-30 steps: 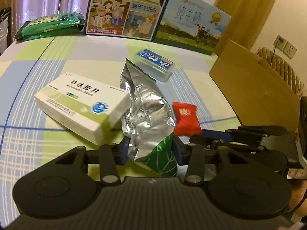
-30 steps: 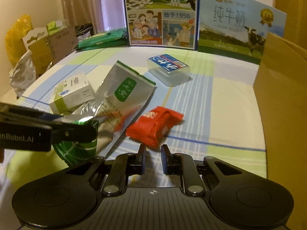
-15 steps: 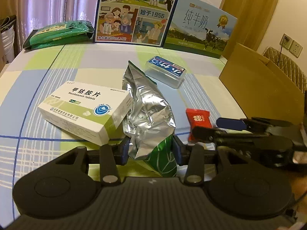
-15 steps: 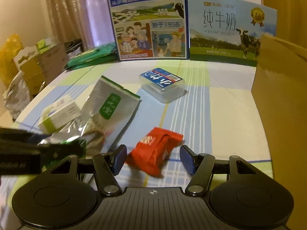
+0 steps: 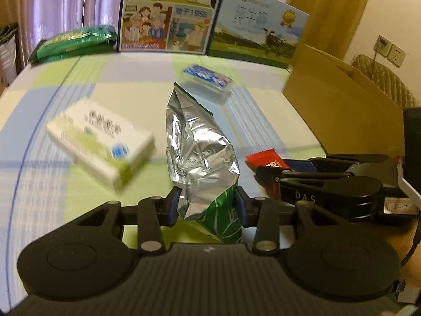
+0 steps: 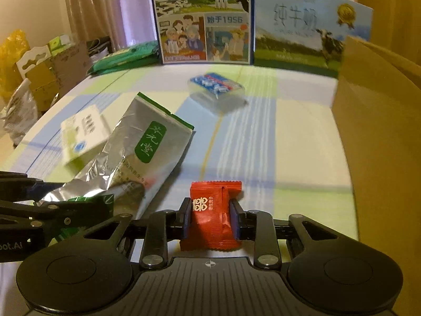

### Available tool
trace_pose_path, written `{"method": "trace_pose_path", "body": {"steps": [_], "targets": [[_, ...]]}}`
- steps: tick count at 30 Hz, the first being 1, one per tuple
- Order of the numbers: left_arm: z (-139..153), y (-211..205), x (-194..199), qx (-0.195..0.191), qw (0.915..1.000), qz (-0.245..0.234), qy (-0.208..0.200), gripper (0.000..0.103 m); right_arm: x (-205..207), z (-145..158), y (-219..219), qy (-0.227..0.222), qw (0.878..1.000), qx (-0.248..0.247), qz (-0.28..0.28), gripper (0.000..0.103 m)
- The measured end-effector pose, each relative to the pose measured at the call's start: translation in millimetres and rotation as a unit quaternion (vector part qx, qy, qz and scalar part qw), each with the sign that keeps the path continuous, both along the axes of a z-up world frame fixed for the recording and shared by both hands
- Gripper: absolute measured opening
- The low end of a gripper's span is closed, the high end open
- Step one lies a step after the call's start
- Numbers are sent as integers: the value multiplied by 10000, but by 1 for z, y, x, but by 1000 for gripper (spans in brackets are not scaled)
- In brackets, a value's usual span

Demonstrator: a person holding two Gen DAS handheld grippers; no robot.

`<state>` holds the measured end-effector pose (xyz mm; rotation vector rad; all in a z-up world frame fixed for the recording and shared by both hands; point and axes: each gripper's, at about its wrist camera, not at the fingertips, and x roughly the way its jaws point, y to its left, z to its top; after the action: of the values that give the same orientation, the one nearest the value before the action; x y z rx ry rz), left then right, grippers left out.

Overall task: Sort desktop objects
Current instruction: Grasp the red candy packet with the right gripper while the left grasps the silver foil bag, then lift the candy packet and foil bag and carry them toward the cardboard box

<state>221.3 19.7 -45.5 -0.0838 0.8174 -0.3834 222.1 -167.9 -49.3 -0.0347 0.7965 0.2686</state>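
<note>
My left gripper (image 5: 208, 206) is shut on the lower end of a crumpled silver foil pouch (image 5: 196, 152) with green print, which stands up between the fingers. That pouch (image 6: 147, 152) lies to the left in the right wrist view. My right gripper (image 6: 211, 218) is shut on a red candy packet (image 6: 213, 216), held upright between the blue pads. In the left wrist view the red candy packet (image 5: 265, 162) shows at the right gripper's tips. A white and green medicine box (image 5: 101, 139) and a clear plastic box with a blue label (image 6: 217, 92) rest on the tablecloth.
An open cardboard box (image 5: 339, 105) stands on the right side of the checked tablecloth (image 6: 289, 137). Two milk cartons (image 6: 205, 18) stand along the back. A green packet (image 5: 76, 40) lies at the back left. Cardboard and bags (image 6: 39, 71) sit beyond the left edge.
My right gripper opened, moved over the red candy packet and shut on it, turning it upright. The left gripper kept hold of the foil pouch and lifted slightly.
</note>
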Motion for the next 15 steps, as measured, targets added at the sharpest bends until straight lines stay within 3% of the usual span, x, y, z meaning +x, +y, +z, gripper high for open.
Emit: {"method": "trace_pose_path", "body": {"steps": [9,15], "targets": [[10,-21,-123,-64,9993,138,339,37,-115,12,-30,322,9995,13,39,27],[18,-15,-145,1,9980,52,636,48,-155,15,-40,344,9994,-46,17,27]]}}
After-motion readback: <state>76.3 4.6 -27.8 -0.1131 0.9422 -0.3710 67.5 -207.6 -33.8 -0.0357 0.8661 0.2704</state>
